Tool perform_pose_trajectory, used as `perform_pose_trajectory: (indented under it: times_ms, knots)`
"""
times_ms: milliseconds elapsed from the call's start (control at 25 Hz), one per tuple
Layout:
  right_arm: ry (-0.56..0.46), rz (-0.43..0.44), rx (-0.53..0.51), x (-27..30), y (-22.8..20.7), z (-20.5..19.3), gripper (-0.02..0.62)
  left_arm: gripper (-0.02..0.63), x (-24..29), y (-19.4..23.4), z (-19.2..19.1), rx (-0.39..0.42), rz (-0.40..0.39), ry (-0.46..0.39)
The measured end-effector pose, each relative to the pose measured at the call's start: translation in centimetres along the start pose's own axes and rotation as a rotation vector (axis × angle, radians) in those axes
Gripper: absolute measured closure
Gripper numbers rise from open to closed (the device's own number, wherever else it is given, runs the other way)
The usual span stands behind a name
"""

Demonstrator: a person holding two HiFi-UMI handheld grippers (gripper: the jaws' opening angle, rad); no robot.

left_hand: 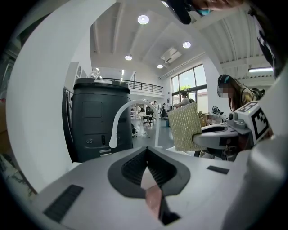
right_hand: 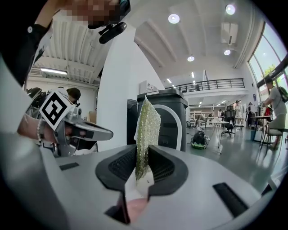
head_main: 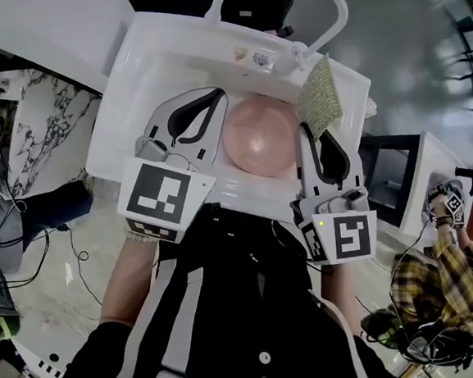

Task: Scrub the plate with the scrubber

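**A:** Where is everything right now?

**B:** The plate (head_main: pixel 261 137) lies in the sink (head_main: pixel 129 95), between the 2 claws. The right claw (right_hand: pixel 143 155) is clamped on the scrubber (right_hand: pixel 146 130), gripping only its lower edge, so most of the pad stands free. The pad looks clear of the plate. The left claw (head_main: pixel 219 103) is closed with its pads meeting. I can't see anything pinched in it, and its tips sit just beside the plate's rim.

**B:** So nothing seems to be steadying the plate.

**A:** What could go wrong from here?

**B:** I see 3 risks. First, a loose plate would probably skate across the basin or knock its wall once the scrubber pushes on it. Second, the pad looks floppy, so held by an edge it may fold over or drag out of the claw under pressure. Third, the faucet (head_main: pixel 332 7) arches over the far side, so a long stroke could clip it.

**A:** And the left claw?

**B:** While it's closed, it can only press on the plate, not grip the rim.
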State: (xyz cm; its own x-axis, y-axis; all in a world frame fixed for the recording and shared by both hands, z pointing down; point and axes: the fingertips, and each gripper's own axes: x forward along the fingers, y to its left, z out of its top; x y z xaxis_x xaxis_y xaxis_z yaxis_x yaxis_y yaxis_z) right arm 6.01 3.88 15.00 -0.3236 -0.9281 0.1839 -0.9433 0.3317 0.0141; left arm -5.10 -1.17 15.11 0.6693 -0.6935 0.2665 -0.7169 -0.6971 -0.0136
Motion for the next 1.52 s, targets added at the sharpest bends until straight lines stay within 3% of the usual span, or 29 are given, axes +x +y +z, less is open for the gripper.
perform_pose_trajectory:
  times_ms: [320,1520]
  knots:
    - [-0.004,0.035,-0.05,0.2,0.9,0.1,0.514,0.604,-0.3,-0.4,-0.1,-0.01,-0.015,0.003]
    - [0.028,0.042,-0.092,0.5,1.3,-0.3,0.514,0.604,-0.4,-0.8,0.0,-0.025,-0.038,0.012]
